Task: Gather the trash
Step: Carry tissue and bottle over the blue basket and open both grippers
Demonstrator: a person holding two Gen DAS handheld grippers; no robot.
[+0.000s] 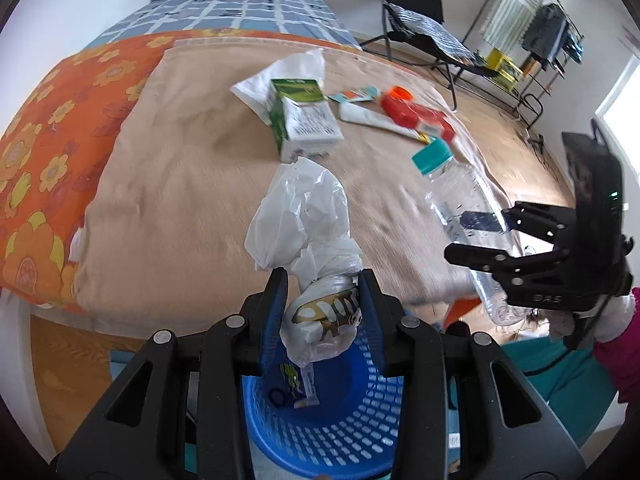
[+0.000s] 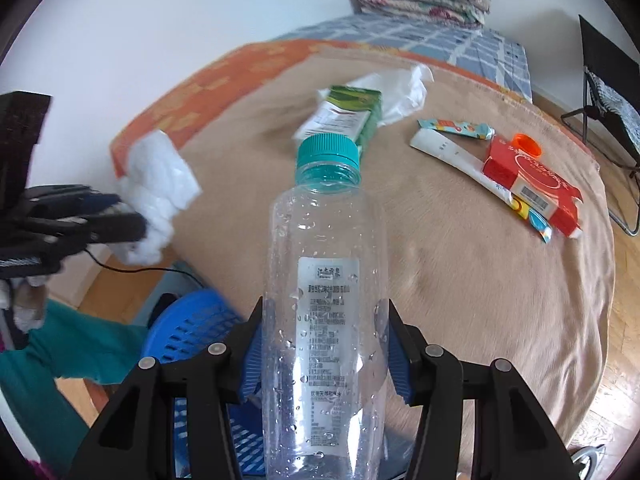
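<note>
Count on the bed: you are looking at one green and white carton (image 1: 304, 120), one white tube (image 1: 380, 120), one red pack (image 1: 420, 118) with an orange cap, one small colourful wrapper (image 1: 354, 95) and one white bag (image 1: 276, 80) lying flat under the carton.
Count in your grippers: one crumpled white plastic bag (image 1: 304, 224) and one clear bottle (image 2: 326, 312).
Basket: one blue basket (image 1: 360, 420) is standing on the floor beside the bed, just under your left gripper; some small wrappers are lying inside it.
Plastic bag: it is looking wrinkled and bunched, with a gold and white print low down.
Bottle: it is looking transparent, with a teal cap (image 2: 327, 152), a white label and water drops inside.
Left gripper (image 1: 322, 312): you are holding the jaws partly closed, clamped on the plastic bag above the basket.
Right gripper (image 2: 324, 356): you are keeping the jaws about half apart, pressing both pads on the bottle's sides, above the bed edge.
</note>
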